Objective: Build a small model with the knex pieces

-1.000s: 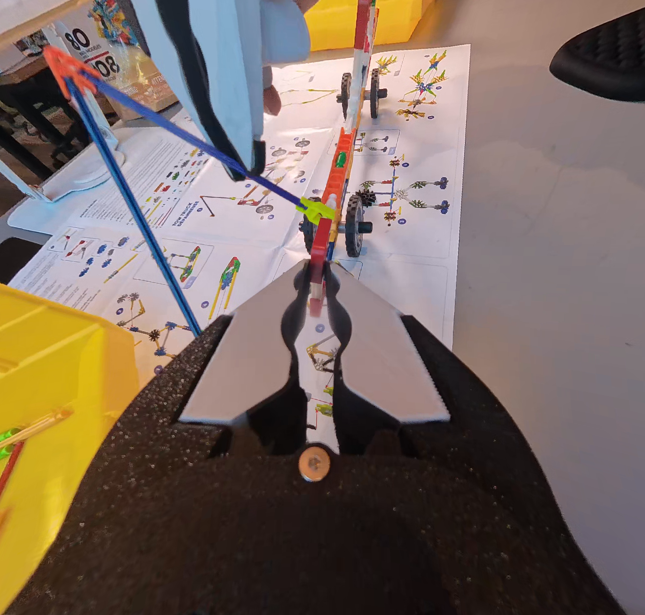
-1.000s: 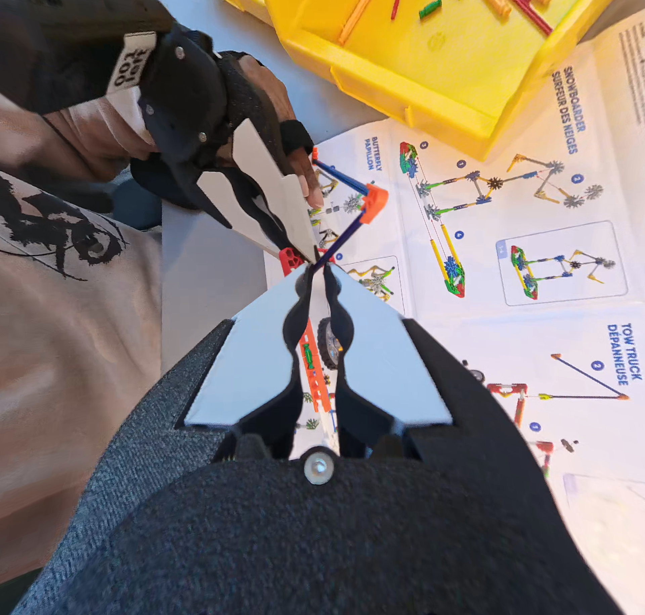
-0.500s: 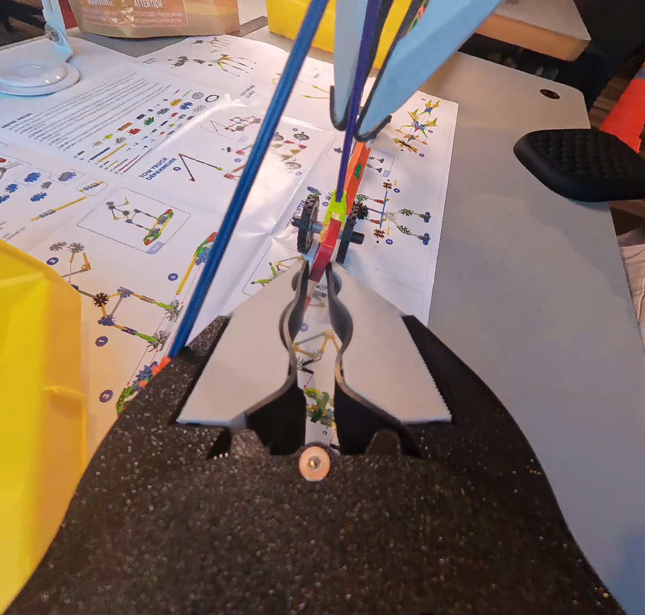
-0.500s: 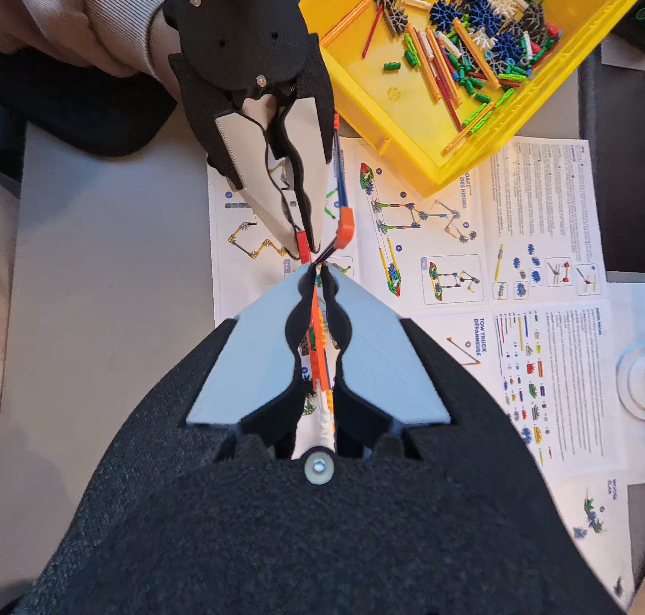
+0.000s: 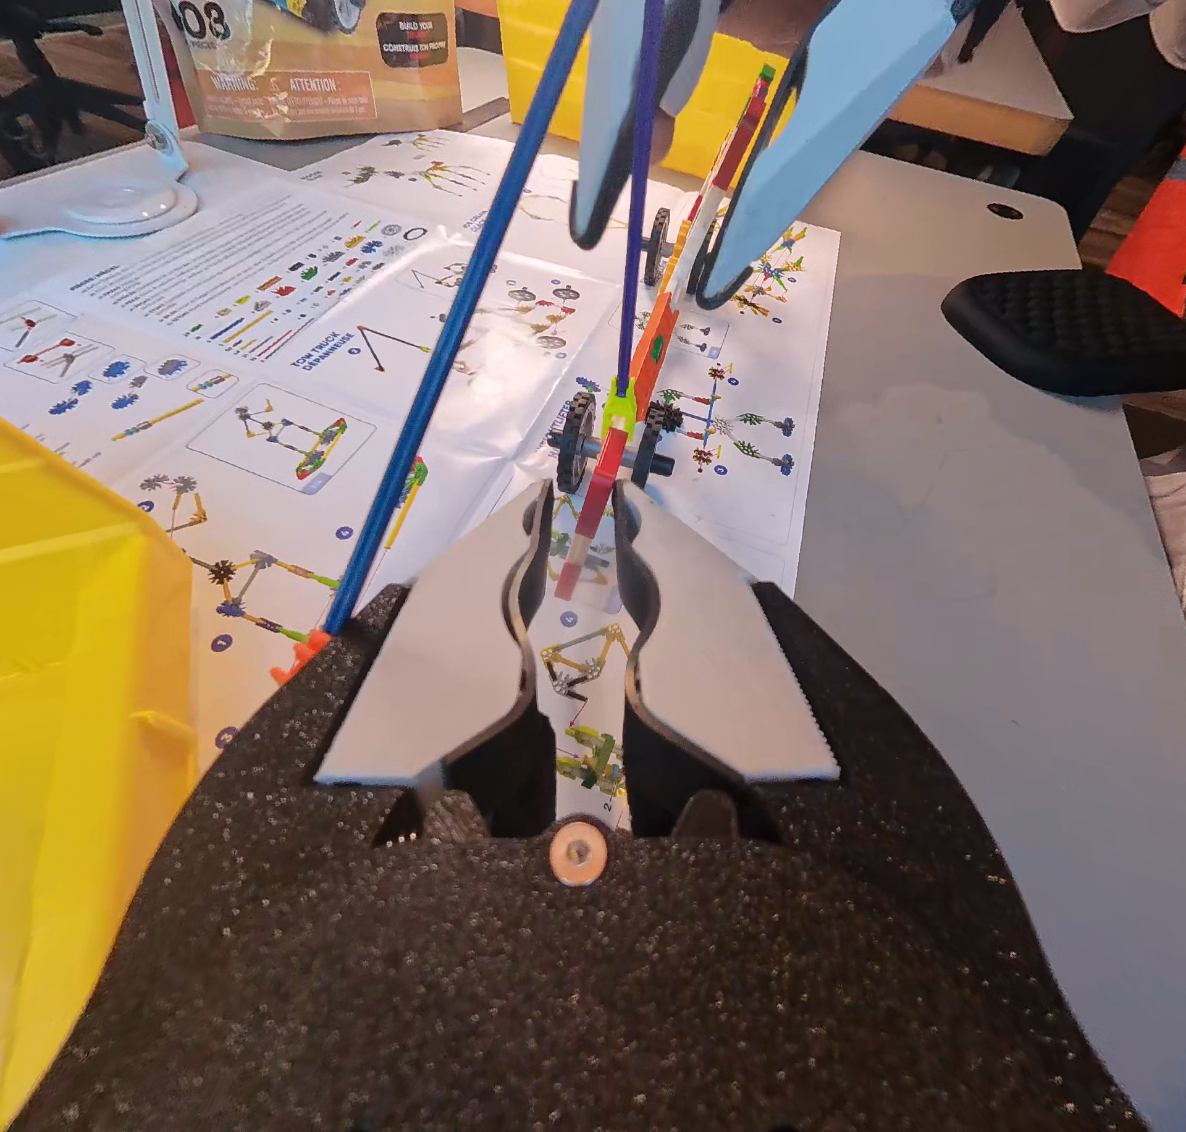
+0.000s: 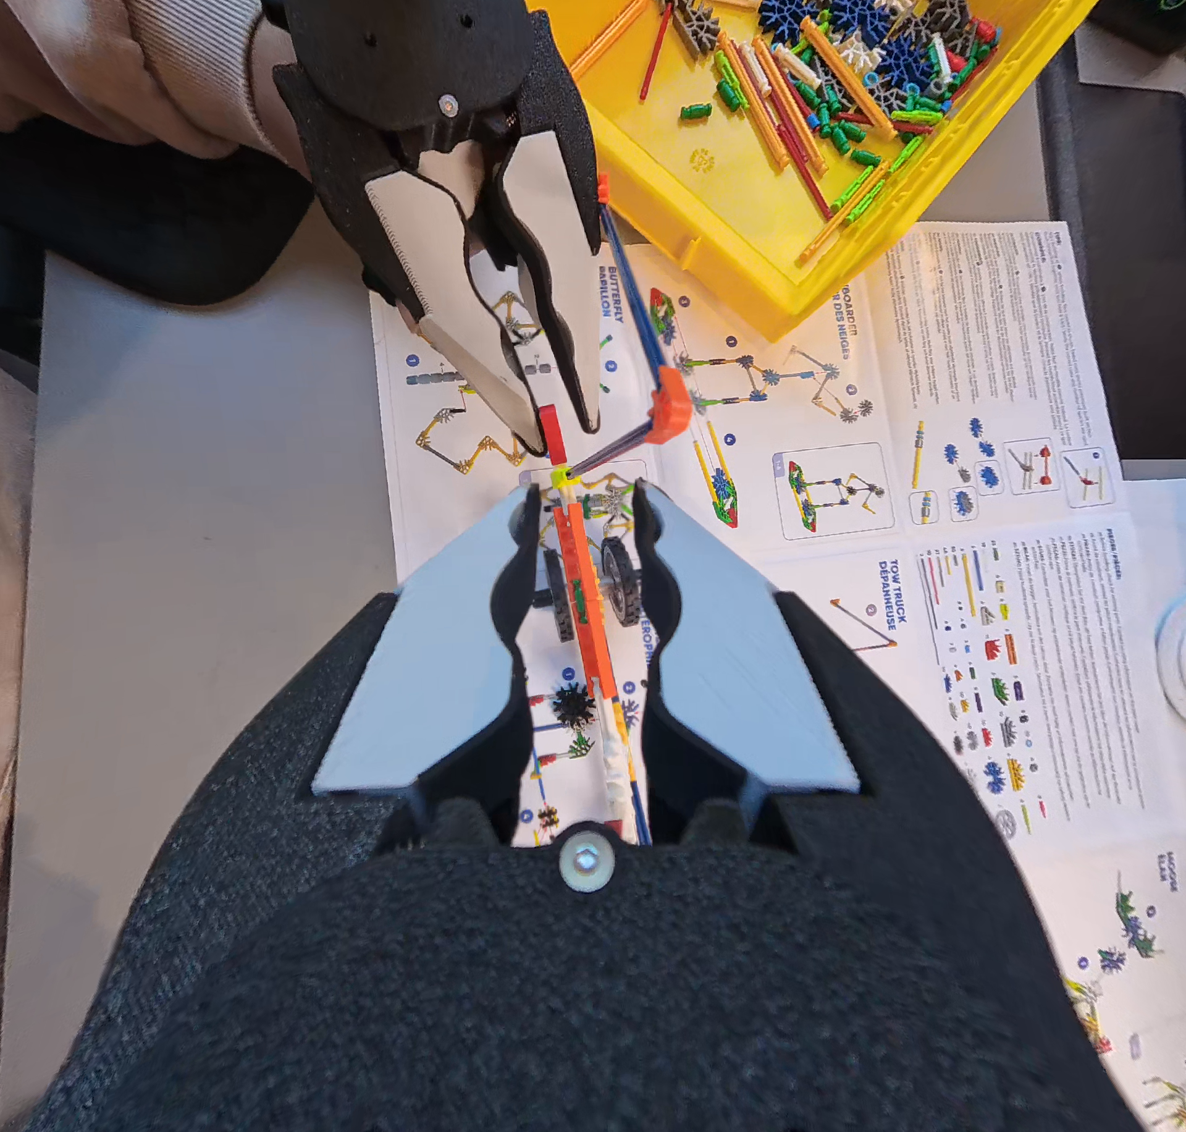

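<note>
Showing a wheeled toy model [image 5: 654,343] built of snap-together rods and connectors, standing on a folded instruction sheet [image 5: 269,266] spread over a grey desk [image 5: 962,587].

The left tongs [image 5: 583,491] stand narrowly parted. The model's red end piece [image 5: 600,478] lies between their tips, against one finger, with a gap to the other.

The right tongs [image 6: 584,491] are spread wider and straddle the model's orange body from above without touching it; a thin dark-blue rod [image 5: 635,202] rises between their fingers from a yellow-green clip [image 5: 621,401]. A longer blue rod [image 5: 449,343] joins it at an orange corner connector [image 6: 667,408].

The sheet carries blue headings, numbered steps, parts lists and coloured diagrams. A cardboard box [image 5: 321,42] behind it bears large numerals and printed panels.

A yellow bin [image 6: 725,254] of loose parts overlaps the sheet's edge, close beside the left tongs. On the other side of the sheet the desk runs bare to its edge, where a black padded armrest [image 5: 1078,331] sits.
</note>
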A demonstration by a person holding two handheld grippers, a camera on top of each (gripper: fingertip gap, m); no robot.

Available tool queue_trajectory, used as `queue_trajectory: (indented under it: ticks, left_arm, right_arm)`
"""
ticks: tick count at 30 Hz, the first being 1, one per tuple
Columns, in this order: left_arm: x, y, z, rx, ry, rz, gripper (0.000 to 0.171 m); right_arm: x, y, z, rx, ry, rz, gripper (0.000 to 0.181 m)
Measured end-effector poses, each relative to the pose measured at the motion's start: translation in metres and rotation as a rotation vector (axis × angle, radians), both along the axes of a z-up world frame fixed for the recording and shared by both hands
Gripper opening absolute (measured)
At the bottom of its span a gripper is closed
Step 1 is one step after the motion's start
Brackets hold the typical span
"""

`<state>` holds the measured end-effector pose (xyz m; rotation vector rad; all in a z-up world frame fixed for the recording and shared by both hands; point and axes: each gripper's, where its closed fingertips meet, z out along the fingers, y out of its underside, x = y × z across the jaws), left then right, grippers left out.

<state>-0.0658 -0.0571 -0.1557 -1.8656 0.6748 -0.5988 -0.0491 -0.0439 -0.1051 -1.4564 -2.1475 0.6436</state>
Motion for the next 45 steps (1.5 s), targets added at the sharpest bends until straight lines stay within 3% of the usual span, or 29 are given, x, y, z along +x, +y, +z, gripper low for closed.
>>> queue_trajectory:
  ticks: [5, 7, 11, 19, 26, 30, 33, 37, 45]
  left_arm:
    - [0.004, -0.001, 0.007, 0.048, 0.006, -0.017, 0.010]
    - [0.005, -0.002, 0.006, 0.043, 0.006, -0.025, 0.007]
    - [0.003, -0.001, 0.006, -0.006, -0.053, -0.028, 0.007]
    - [0.000, 0.003, 0.008, -0.035, -0.106, -0.032, 0.006]
    - [-0.002, 0.004, 0.009, -0.010, -0.102, -0.020, 0.007]
    - [-0.004, 0.004, 0.008, -0.001, -0.093, -0.014, 0.008]
    - [-0.004, 0.004, 0.008, 0.006, -0.081, -0.016, 0.008]
    - [-0.003, 0.004, 0.008, 0.002, -0.078, -0.030, 0.007]
    - [-0.007, 0.006, 0.009, -0.006, -0.100, -0.002, 0.008]
  right_arm:
    - [-0.012, -0.006, 0.016, -0.071, 0.062, 0.023, 0.030]
    - [-0.014, -0.008, 0.018, -0.071, 0.077, 0.041, 0.004]
    - [-0.013, -0.008, 0.016, -0.059, 0.078, 0.051, 0.001]
    - [-0.015, 0.001, 0.017, -0.055, 0.095, 0.015, 0.003]
    - [-0.014, 0.008, 0.025, -0.070, 0.119, -0.007, 0.022]
    - [0.011, 0.011, 0.035, -0.052, 0.096, 0.008, 0.041]
    - [0.056, 0.021, 0.028, 0.099, -0.009, 0.081, 0.044]
    - [0.101, 0.049, 0.008, 0.256, -0.133, 0.045, 0.043]
    - [0.098, 0.052, -0.001, 0.368, -0.141, 0.065, 0.026]
